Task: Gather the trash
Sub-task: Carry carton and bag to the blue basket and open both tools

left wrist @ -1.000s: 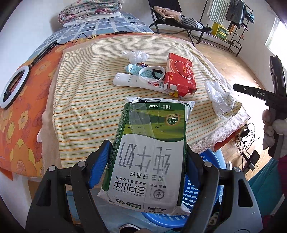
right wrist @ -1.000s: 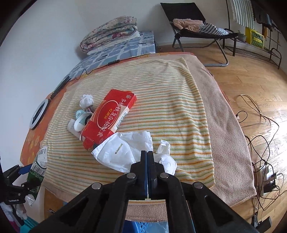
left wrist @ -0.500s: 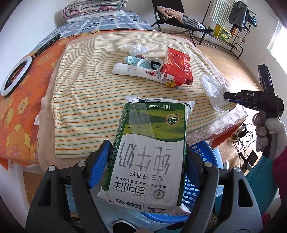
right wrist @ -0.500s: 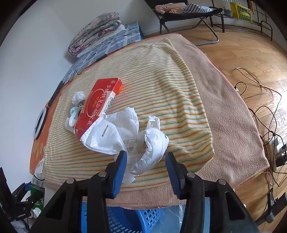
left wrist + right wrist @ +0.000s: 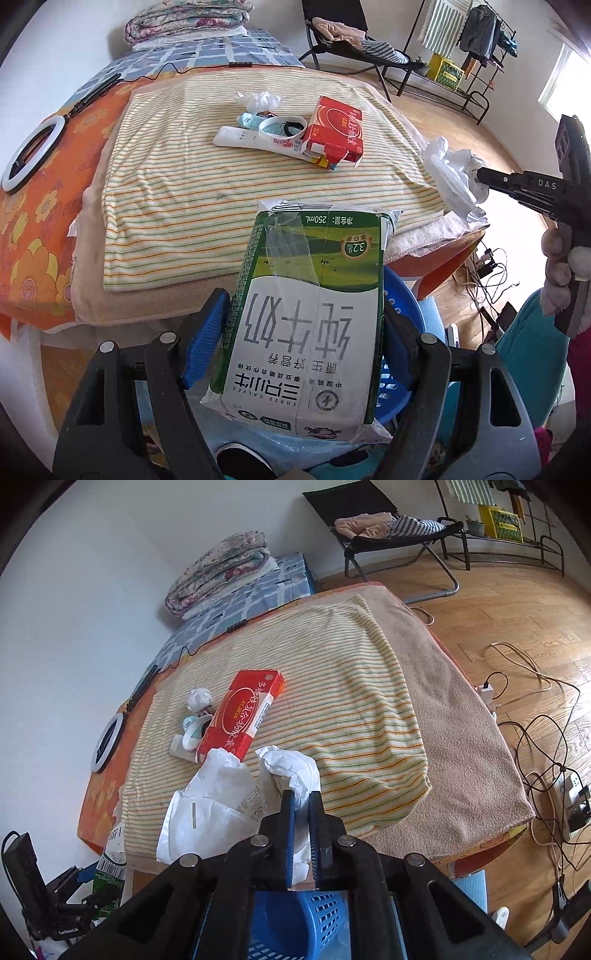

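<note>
My left gripper is shut on a green and white milk carton and holds it above a blue basket below the bed's edge. My right gripper is shut on a white plastic bag, lifted off the striped blanket near the front edge, above the blue basket. The bag also shows in the left wrist view. A red box, a white tube, a tape roll and a crumpled tissue lie on the blanket.
A ring light lies on the orange sheet at the left. A folded quilt sits at the bed's far end. Cables and a power strip lie on the wooden floor at the right. A folding chair stands beyond.
My right gripper opened around the white plastic bag, then closed on it and lifted it off the blanket. My left gripper drew back from the bed with the carton.
</note>
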`<state>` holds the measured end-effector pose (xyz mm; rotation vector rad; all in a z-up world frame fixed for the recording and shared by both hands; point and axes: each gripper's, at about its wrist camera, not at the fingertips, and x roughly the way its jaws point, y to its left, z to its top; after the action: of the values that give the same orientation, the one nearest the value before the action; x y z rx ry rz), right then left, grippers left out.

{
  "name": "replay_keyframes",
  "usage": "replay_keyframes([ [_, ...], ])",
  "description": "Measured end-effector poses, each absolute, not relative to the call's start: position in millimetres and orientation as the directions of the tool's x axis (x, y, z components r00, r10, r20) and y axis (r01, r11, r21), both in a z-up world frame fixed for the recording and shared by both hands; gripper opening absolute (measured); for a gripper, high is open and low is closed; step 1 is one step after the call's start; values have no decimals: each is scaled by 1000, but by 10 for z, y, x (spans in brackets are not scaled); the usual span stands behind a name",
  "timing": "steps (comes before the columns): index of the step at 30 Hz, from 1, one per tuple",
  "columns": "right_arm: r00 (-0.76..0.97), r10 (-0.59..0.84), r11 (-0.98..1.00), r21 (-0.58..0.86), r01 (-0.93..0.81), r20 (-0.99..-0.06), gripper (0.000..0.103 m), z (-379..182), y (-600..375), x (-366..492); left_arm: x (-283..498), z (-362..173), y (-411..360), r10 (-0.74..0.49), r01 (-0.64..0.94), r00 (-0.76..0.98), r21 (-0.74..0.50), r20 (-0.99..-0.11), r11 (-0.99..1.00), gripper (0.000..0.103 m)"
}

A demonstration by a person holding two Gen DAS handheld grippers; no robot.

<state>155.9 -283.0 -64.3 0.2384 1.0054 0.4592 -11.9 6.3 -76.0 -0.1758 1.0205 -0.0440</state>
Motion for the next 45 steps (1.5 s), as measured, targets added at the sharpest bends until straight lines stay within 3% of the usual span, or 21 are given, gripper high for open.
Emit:
replay_keyframes([
  [10,448,507,853,355,-383,-736,5,-455,-2701,898,-373,-1021,-216,-133,-22,476,-163,-869,986,78],
  [26,335,482,848,335,-410,-810,5,-1017,-2462,395,-504,-1719,-356,-125,-30,337,-143,-933,989,78],
  [39,276,466,850,339,-402,-841,5,-1304,-2294,371,-402,-1752,-438,-126,7,336,-131,-933,991,79],
  [45,249,461,852,346,-393,-852,11,-1398,-2258,412,-342,-1743,-438,-135,8,343,-141,-929,990,79],
])
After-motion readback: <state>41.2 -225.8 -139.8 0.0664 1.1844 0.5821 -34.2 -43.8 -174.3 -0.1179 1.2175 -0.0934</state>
